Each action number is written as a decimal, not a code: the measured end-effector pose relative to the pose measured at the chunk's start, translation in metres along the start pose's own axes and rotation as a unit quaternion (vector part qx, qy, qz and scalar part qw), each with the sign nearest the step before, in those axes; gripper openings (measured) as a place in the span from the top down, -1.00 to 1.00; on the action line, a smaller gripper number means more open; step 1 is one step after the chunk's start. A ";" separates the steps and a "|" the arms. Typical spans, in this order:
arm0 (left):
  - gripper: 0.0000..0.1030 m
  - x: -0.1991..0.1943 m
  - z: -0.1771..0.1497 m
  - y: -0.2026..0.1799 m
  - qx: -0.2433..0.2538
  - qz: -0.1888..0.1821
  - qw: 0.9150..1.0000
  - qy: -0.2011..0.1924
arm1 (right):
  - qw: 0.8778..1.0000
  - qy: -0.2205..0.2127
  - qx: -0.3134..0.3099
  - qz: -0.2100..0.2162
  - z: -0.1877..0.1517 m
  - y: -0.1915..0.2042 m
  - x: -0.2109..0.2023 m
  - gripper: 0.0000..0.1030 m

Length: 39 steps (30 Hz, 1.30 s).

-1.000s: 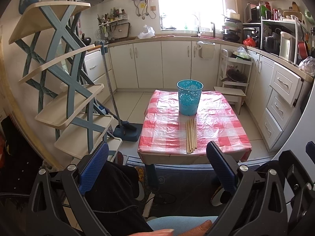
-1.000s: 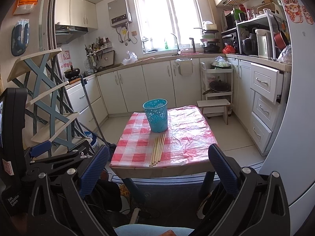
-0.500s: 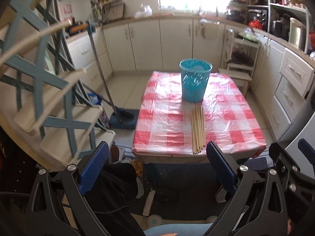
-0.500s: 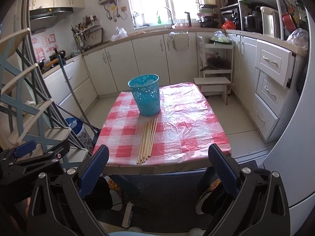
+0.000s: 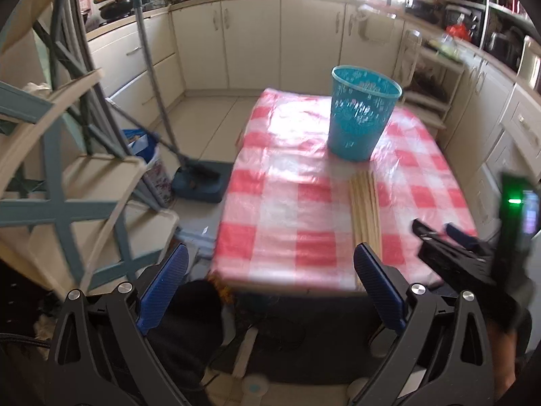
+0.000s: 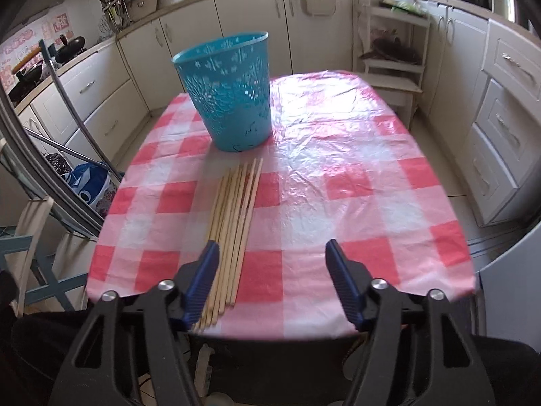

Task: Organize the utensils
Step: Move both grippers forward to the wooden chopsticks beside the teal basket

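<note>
While both tools hang over the near edge of a low bench (image 6: 338, 169) draped in red-and-white checked plastic, a row of wooden chopsticks (image 6: 233, 223) lies side by side on the cloth, their far tips just short of a perforated teal basket (image 6: 230, 94) that stands upright behind them. The right hand-held gripper (image 6: 270, 284) has its jaws closing with nothing between them; its left finger sits over the near ends of the sticks, though whether it touches them cannot be told from this angle. The left hand-held gripper (image 5: 270, 291) hovers with its jaws wide apart and empty, off the bench's front edge, the bundle just beyond its right finger.

Judged from the frames, the chopsticks (image 5: 365, 209) are light, stiff and slender, and likely to roll or skate on the glossy, crinkled cover, so a pinch across one or two sticks, near the middle of their length, would keep them from tipping. The basket (image 5: 363, 111) looks light too and might shift or topple if a stick is pushed against its rim rather than dropped in from above. None appears to have gone in yet.
</note>
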<state>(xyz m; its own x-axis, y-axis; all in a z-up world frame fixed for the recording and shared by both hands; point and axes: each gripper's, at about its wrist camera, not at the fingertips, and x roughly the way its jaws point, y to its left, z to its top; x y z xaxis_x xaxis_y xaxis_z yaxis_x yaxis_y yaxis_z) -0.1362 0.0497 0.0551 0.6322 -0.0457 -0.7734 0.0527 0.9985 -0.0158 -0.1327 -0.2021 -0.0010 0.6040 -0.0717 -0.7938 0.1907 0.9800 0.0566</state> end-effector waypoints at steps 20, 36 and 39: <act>-0.84 0.106 0.027 -0.032 -0.003 -0.013 0.999 0.049 | 0.997 0.055 -0.062 0.004 0.043 0.013 0.120 0.41; -0.82 0.208 0.035 -0.090 0.041 -0.009 0.994 0.099 | 0.989 0.105 -0.097 0.046 0.055 -0.017 0.121 0.77; -0.78 0.219 0.036 -0.091 0.045 0.000 0.993 0.106 | 0.988 0.109 -0.096 0.053 0.054 -0.018 0.120 0.77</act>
<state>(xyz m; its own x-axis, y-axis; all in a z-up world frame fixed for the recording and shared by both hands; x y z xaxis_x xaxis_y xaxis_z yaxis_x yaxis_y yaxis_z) 0.0247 -0.0524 -0.0900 0.4549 -0.0288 -0.8901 0.1277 0.9913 0.0332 -0.0213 -0.2387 -0.0647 0.4281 0.0549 -0.9020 -0.0287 0.9985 0.0472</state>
